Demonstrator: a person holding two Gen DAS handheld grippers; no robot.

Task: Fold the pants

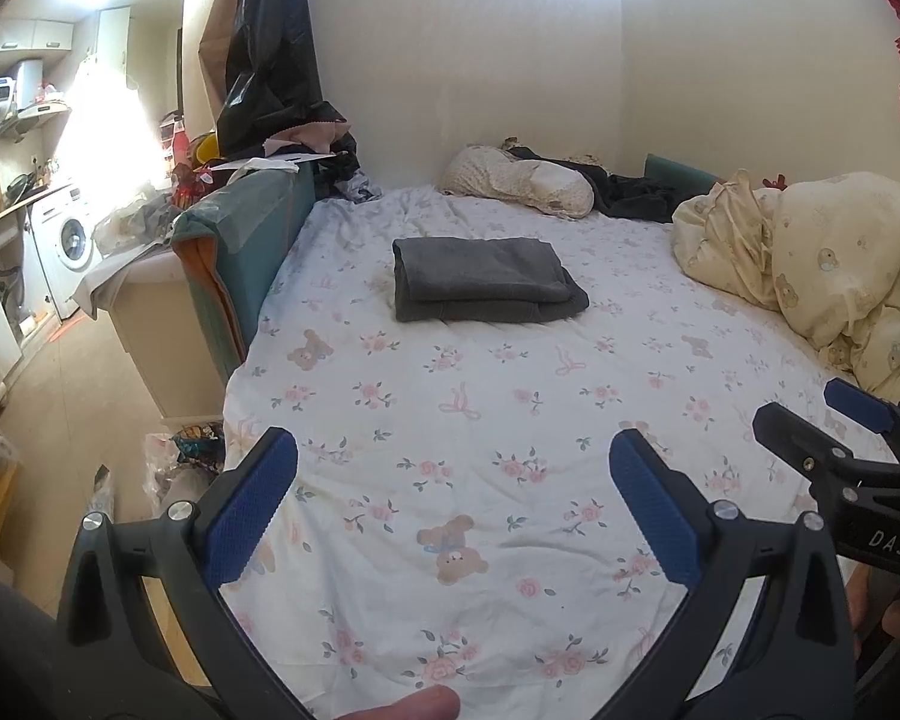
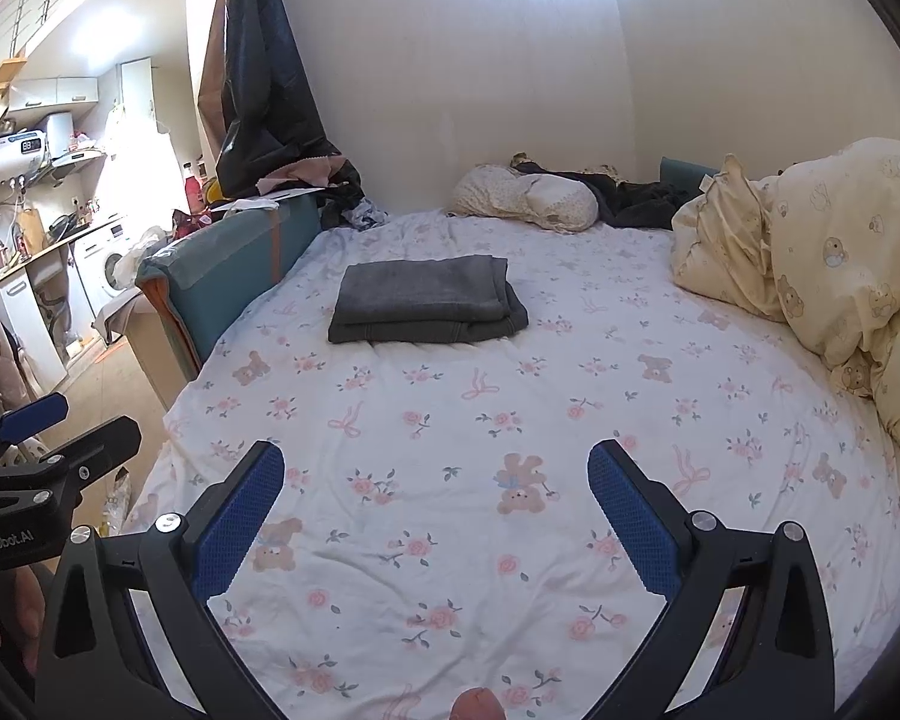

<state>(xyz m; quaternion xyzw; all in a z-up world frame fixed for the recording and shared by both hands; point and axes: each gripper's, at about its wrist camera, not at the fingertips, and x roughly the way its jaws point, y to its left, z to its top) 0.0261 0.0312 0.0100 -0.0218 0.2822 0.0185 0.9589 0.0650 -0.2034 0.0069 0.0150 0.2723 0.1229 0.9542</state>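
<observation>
Both my left gripper (image 1: 453,516) and right gripper (image 2: 435,519) hang with jaws spread, empty. The folded pants (image 1: 483,279) lie on the bed (image 1: 510,420), well apart from me.

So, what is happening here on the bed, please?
A person holds a two-finger tool in each hand over a bed with a flowered sheet. Both tools are open and hold nothing: the left tool and the right tool hover above the near part of the sheet. The grey pants lie folded in a neat stack further up the bed, apart from both tools. A cream duvet is bunched on the right. The folding looks done.
</observation>
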